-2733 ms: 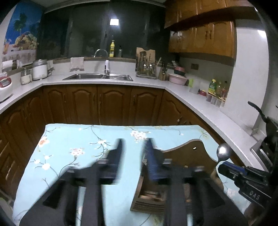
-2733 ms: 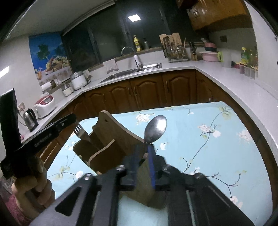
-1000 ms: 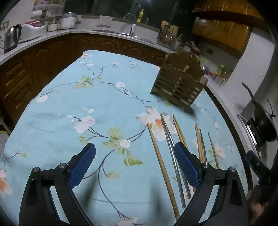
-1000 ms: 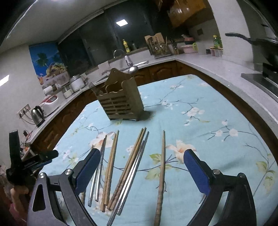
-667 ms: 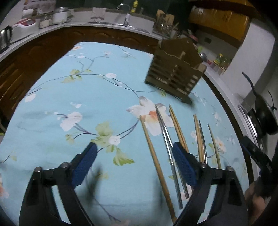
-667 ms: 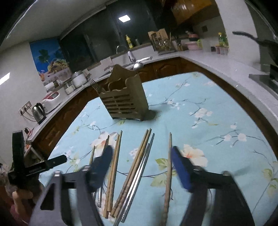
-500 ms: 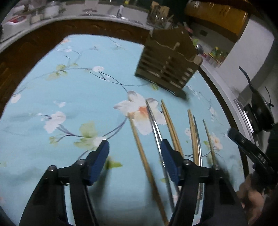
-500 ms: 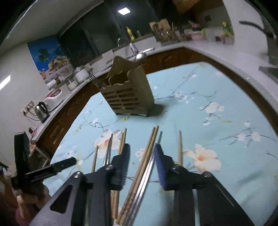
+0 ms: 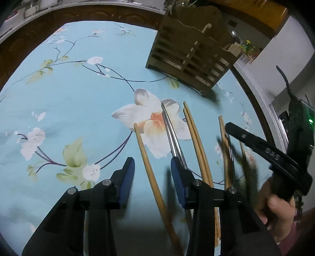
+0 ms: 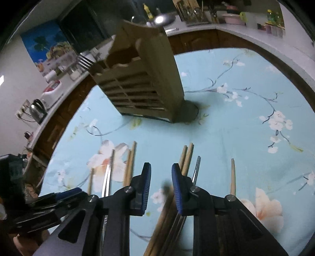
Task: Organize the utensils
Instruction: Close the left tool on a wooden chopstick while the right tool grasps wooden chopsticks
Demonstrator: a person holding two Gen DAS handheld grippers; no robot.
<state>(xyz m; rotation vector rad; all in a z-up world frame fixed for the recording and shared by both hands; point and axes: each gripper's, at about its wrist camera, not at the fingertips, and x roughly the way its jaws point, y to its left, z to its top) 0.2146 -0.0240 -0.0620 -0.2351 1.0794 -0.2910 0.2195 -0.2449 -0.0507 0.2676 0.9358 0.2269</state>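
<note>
Several wooden and metal chopsticks lie side by side on the flowered blue tablecloth (image 9: 78, 94). My left gripper (image 9: 152, 177) is low over them, its jaws closing around one wooden chopstick (image 9: 146, 163), and the pads stand clear of it. My right gripper (image 10: 161, 185) is closing too. A pair of wooden chopsticks (image 10: 187, 157) runs under its right finger, and nothing is pressed between the pads. The wooden utensil holder (image 9: 193, 59) (image 10: 141, 82) stands beyond, with a fork (image 10: 84, 62) and a spoon (image 10: 160, 18) in it.
A metal pair of chopsticks (image 9: 173, 135) lies just right of my left gripper. A hand (image 9: 275, 206) holds the other gripper at the right. A kettle (image 10: 38, 110) sits on the counter to the left, and a pan (image 9: 295, 110) on the stove to the right.
Both grippers have come down and forward over the chopsticks. Their jaws have narrowed from wide open. The spoon that the right gripper held earlier now stands in the holder.
</note>
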